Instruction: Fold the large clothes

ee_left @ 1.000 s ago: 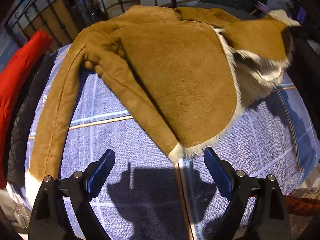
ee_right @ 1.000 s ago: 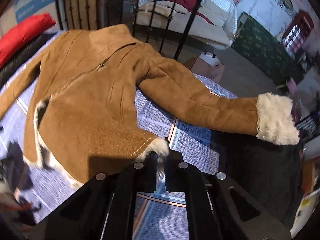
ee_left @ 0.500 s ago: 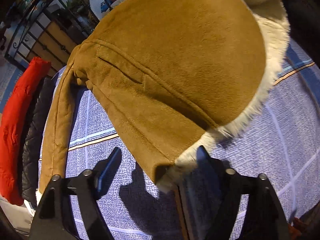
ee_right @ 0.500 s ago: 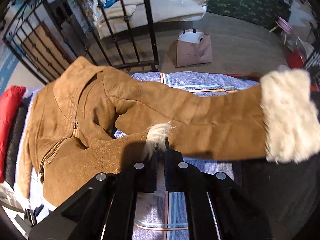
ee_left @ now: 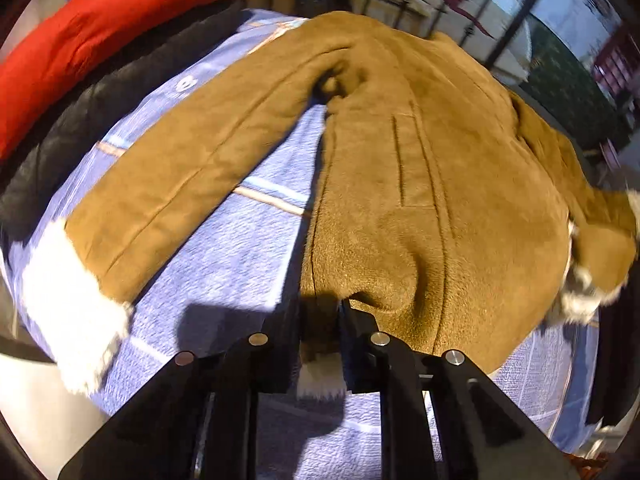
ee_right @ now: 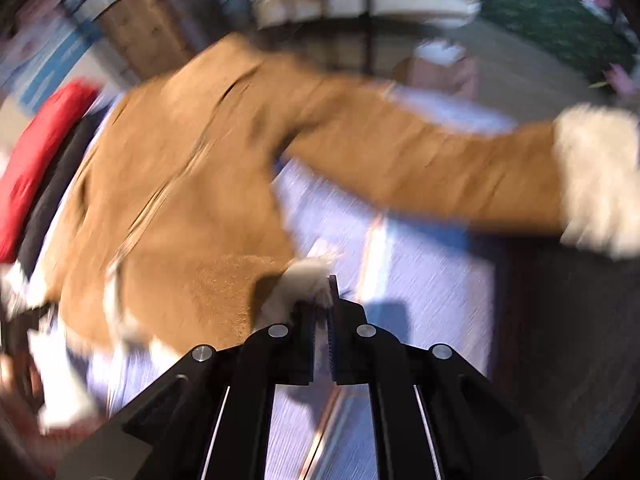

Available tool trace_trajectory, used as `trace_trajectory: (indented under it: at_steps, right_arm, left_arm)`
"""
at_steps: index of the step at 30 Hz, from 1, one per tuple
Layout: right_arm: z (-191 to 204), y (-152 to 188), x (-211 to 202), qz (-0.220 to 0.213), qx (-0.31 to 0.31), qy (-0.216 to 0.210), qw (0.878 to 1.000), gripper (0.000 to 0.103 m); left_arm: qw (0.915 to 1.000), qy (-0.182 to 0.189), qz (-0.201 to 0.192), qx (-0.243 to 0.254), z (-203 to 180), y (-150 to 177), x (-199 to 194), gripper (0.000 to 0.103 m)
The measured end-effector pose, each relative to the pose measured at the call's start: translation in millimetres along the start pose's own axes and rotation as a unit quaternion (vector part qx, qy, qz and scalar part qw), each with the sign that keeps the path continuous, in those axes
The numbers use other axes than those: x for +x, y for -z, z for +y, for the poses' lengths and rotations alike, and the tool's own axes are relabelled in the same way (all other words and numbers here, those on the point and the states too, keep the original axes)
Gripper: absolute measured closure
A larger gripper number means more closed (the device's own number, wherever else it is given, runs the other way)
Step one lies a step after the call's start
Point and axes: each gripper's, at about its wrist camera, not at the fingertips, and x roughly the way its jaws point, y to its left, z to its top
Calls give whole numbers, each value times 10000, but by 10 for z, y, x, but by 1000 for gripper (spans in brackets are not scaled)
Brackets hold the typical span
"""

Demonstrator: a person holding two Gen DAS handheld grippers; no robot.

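Left tool point(ee_left: 320, 340) is clamped on the fur-trimmed hem corner of the tan shearling coat point(ee_left: 420, 184), and right tool point(ee_right: 320, 308) pinches the opposite hem corner, its view badly blurred. That coat lies spread on the blue patterned bedspread point(ee_left: 240, 248), one sleeve point(ee_left: 192, 168) stretched out to the left, the other sleeve point(ee_right: 432, 176) to the right. To fold cleanly, I would carry both corners level toward the collar, with even tension so the heavy suede does not sag or twist.

The left gripper point(ee_left: 320, 332) clamps the fleece-trimmed hem of the tan suede coat point(ee_left: 420, 184), spread ahead over the blue patterned cloth point(ee_left: 240, 248).
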Motion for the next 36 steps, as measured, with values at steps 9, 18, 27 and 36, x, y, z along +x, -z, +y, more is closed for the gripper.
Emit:
trace_trajectory:
  at_steps: [9,18,27,36]
  right_arm:
    - [431,1007,616,1397,-590,403,9876,28]
    - [-206,579,50,474,838,-665,9931,20]
    - [-283,-26,1096,1251,1549,-1419,9696,20]
    - [220,134,923,1189,1260,-1902,9663,89]
  left_arm:
    - [9971,52,632,-418,316,201,257,51]
    - [9966,542,0,-623,609,-66,-288,13]
    - [9895,855,1163,-38,-50,-350,739,13]
    - [9914,641,949,629,-403,-388,435,87]
